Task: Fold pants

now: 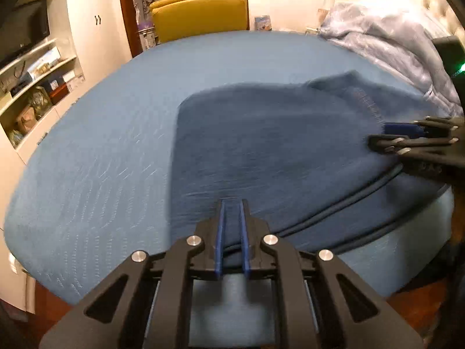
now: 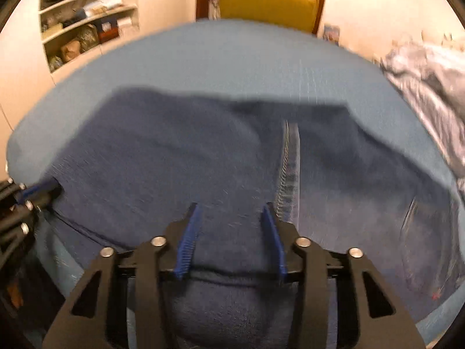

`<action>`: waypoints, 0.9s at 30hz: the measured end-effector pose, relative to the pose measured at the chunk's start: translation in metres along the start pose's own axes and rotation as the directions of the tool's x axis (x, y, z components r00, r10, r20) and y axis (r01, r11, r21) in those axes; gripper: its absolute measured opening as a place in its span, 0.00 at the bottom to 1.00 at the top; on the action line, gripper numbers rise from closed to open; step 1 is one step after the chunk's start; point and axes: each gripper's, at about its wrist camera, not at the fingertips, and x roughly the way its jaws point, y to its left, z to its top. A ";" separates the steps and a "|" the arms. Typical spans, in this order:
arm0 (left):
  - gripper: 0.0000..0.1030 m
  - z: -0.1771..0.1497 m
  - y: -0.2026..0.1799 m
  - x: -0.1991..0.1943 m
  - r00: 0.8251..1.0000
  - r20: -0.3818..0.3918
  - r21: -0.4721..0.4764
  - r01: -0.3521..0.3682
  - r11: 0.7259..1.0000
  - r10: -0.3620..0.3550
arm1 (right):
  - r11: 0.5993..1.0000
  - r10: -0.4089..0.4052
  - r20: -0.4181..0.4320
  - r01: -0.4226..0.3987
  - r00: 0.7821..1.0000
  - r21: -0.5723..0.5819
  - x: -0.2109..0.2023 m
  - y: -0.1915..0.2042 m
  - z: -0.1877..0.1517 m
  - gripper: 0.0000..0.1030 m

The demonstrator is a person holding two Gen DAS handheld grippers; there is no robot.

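Your left gripper (image 1: 232, 203) has its fingers nearly together, pinching the near edge of the pants (image 1: 276, 145); your right gripper (image 2: 231, 208) has its fingers apart with cloth lying between them, not clamped. Those dark blue pants lie along the near edge of the bed (image 1: 101, 145), long axis running left to right between your grippers. Both sit at that edge, so folding likely means carrying it away from you. Beyond: yellow chair (image 1: 200, 14), rumpled blanket (image 1: 392, 37).

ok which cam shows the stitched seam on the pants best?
Right wrist: the stitched seam runs up the middle of the pants, just ahead of the right gripper. Left wrist catches only a short, blurred stretch of stitching near the frame's right side.
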 end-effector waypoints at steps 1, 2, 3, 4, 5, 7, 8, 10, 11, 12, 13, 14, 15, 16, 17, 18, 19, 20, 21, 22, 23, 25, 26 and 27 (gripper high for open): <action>0.11 0.000 0.004 -0.001 1.000 -0.003 0.009 -0.013 1.000 0.013 | 1.000 0.009 0.013 -0.009 1.000 0.006 0.001 -0.002 -0.003 0.38; 0.11 0.006 0.007 -0.003 0.998 -0.009 0.036 -0.061 0.998 0.061 | 1.000 0.006 0.014 -0.006 1.000 0.000 0.001 -0.001 -0.004 0.38; 0.16 0.007 0.005 -0.006 0.997 0.001 0.046 -0.078 0.996 0.078 | 1.000 -0.004 0.011 0.004 1.000 -0.007 0.002 0.001 -0.004 0.38; 0.26 0.020 0.012 -0.012 0.996 0.050 0.040 -0.075 0.996 0.073 | 1.000 -0.009 0.007 0.009 1.000 -0.006 0.003 0.001 -0.004 0.38; 0.31 0.030 0.015 -0.017 0.994 0.087 0.025 -0.061 0.998 0.058 | 1.000 -0.014 0.001 0.014 1.000 0.004 0.005 0.002 -0.004 0.38; 0.43 0.059 0.024 -0.014 0.989 0.146 -0.001 -0.023 1.000 0.023 | 1.000 -0.023 0.003 0.023 1.000 0.009 0.005 0.004 -0.007 0.39; 0.43 0.076 0.027 -0.002 0.991 0.132 0.003 0.008 1.000 -0.009 | 0.999 -0.032 0.005 0.032 0.999 0.005 0.005 0.006 -0.008 0.39; 0.42 0.102 0.032 0.028 0.995 0.084 0.037 0.042 0.998 -0.045 | 0.999 -0.035 0.004 0.035 0.999 0.007 0.005 0.008 -0.011 0.39; 0.39 0.112 0.038 0.049 0.996 0.014 0.031 0.087 0.996 -0.087 | 0.999 -0.031 -0.003 0.031 1.000 0.016 0.004 0.011 -0.012 0.39; 0.30 0.118 0.042 0.069 0.992 -0.033 0.014 0.121 0.993 -0.121 | 0.999 -0.027 -0.007 0.027 1.000 0.018 0.005 0.008 -0.010 0.39; 0.28 0.120 0.051 0.091 0.994 -0.075 0.008 0.086 0.996 -0.085 | 1.000 -0.025 -0.011 0.026 1.000 0.017 0.005 0.008 -0.010 0.39; 0.28 0.121 0.058 0.104 0.994 -0.097 0.011 0.043 0.999 -0.041 | 1.000 -0.022 -0.014 0.022 1.000 0.017 0.006 0.008 -0.010 0.39; 0.28 0.124 0.068 0.111 0.995 -0.103 -0.009 0.005 1.000 -0.006 | 1.000 -0.016 -0.018 0.016 1.000 0.023 0.006 0.007 -0.010 0.39; 0.26 0.131 0.082 0.114 0.995 -0.100 -0.063 -0.021 0.998 0.014 | 0.999 -0.005 -0.022 0.006 1.000 0.035 0.007 0.005 -0.010 0.39; 0.24 0.134 0.088 0.111 0.996 -0.094 -0.100 -0.019 0.995 0.009 | 0.999 0.000 -0.023 0.001 1.000 0.042 0.007 0.003 -0.011 0.39; 0.24 0.136 0.087 0.108 0.997 -0.080 -0.110 -0.005 0.994 -0.004 | 0.999 0.002 -0.024 -0.001 1.000 0.044 0.007 0.003 -0.011 0.39; 0.24 0.138 0.081 0.100 0.997 -0.058 -0.099 0.038 0.994 -0.043 | 0.999 0.002 -0.028 -0.001 1.000 0.045 0.008 0.003 -0.011 0.39; 0.24 0.137 0.071 0.093 0.995 -0.048 -0.067 0.086 0.994 -0.089 | 0.999 0.002 -0.031 0.000 1.000 0.045 0.008 0.002 -0.010 0.39; 0.28 0.135 0.060 0.091 0.991 -0.055 -0.027 0.119 0.992 -0.121 | 0.999 0.002 -0.035 -0.001 0.999 0.047 0.008 0.002 -0.009 0.39; 0.28 0.130 0.048 0.092 0.989 -0.080 0.027 0.125 0.992 -0.123 | 0.999 0.004 -0.038 -0.002 0.999 0.050 0.008 0.002 -0.009 0.39; 0.28 0.126 0.042 0.099 0.989 -0.108 0.051 0.103 0.993 -0.097 | 0.999 0.007 -0.041 -0.005 0.999 0.054 0.009 0.001 -0.008 0.39; 0.28 0.123 0.052 0.114 0.991 -0.130 0.008 0.016 1.000 -0.015 | 0.999 0.008 -0.044 -0.006 0.999 0.054 0.009 0.001 -0.007 0.39; 0.28 0.123 0.061 0.114 0.992 -0.129 -0.043 -0.006 0.999 0.000 | 0.999 0.008 -0.046 -0.006 0.999 0.052 0.009 0.001 -0.007 0.39; 0.28 0.126 0.069 0.111 0.992 -0.123 -0.093 -0.030 0.995 0.018 | 0.999 0.010 -0.049 -0.007 0.999 0.053 0.009 -0.001 -0.005 0.39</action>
